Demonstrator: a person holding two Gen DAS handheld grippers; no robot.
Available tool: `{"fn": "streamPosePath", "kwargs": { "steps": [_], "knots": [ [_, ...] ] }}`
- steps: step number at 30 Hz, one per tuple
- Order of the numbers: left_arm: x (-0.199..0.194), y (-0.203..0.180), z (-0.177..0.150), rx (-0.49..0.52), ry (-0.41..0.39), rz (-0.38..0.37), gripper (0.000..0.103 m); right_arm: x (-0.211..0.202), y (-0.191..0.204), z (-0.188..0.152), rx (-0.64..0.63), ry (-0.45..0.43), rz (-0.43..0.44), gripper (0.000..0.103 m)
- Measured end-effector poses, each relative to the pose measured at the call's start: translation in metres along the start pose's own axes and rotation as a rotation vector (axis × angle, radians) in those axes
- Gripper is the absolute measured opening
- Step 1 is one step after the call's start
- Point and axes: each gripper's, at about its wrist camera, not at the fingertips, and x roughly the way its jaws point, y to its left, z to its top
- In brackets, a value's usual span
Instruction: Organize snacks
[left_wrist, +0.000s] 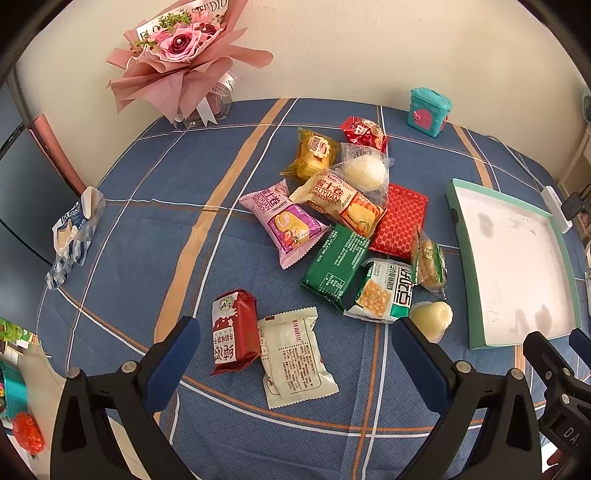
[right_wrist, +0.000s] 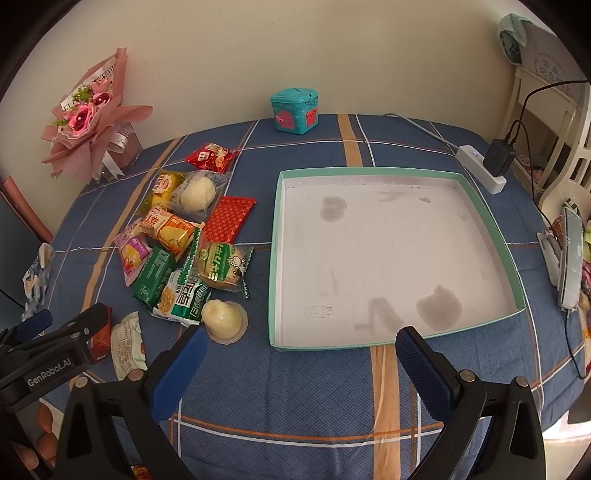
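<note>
Blue plaid tablecloth (right_wrist: 295, 387), heaped bright snack packets (left_wrist: 343, 229).

Blue plaid tablecloth (right_wrist: 295, 387); teal-rimmed white tray (right_wrist: 491, 221); green packet (left_wrist: 336, 266).

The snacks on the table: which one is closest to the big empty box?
The pudding cup, pale yellow in a clear cup, sits nearest the teal-rimmed box. The other snacks lie farther left in the pile, and none is in the box yet.

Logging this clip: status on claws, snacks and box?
Left claw open, right claw open. Snacks piled on cloth, box empty. Nothing blocking.
</note>
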Motion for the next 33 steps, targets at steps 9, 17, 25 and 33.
{"fn": "streamPosePath", "kwargs": {
  "steps": [9, 17, 25, 33],
  "knots": [
    [0.001, 0.000, -0.001, 0.001, 0.002, 0.001, 0.103, 0.000, 0.001, 0.000, -0.002, 0.001, 0.000, 0.103],
    [0.002, -0.001, 0.000, 0.001, 0.011, 0.002, 0.103, 0.000, 0.001, 0.000, -0.004, 0.001, -0.002, 0.103],
    [0.002, -0.001, 0.000, 0.000, 0.011, 0.002, 0.103, 0.000, 0.003, 0.000, -0.005, 0.002, -0.002, 0.103],
    [0.001, 0.010, 0.002, -0.019, 0.021, -0.037, 0.103, 0.000, 0.010, 0.001, -0.021, -0.004, 0.031, 0.103]
  ]
}}
